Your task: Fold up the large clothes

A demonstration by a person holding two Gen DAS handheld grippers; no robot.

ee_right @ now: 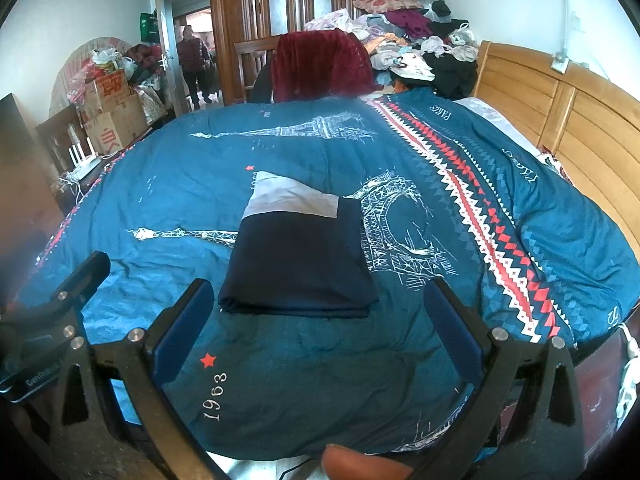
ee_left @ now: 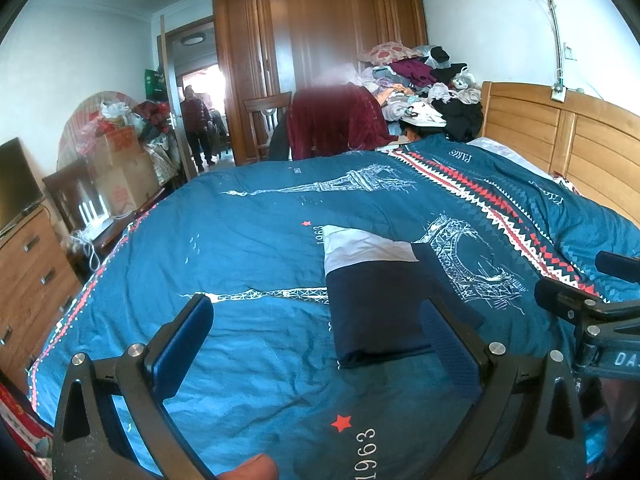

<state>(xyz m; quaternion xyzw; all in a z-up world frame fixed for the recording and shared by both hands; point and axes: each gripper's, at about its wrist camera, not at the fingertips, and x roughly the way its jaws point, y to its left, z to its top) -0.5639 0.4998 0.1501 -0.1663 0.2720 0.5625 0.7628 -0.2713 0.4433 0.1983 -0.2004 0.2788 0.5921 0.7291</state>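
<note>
We hold the left gripper (ee_left: 316,344) and right gripper (ee_right: 318,328) spread wide and empty above the bed (ee_right: 160,248), where the navy garment (ee_right: 296,264) lies folded into a neat rectangle; folding looks essentially finished.

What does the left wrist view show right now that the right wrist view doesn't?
Only the left wrist view shows the dresser drawers and the dark screen on top at the left edge, plus the right gripper coming in from the right. Only the right wrist view shows the left gripper at its left edge and the bed's near edge with floor below. Both show the folded navy garment lying flat on the blue duvet, the clothes pile by the headboard, and open, empty jaws.
</note>
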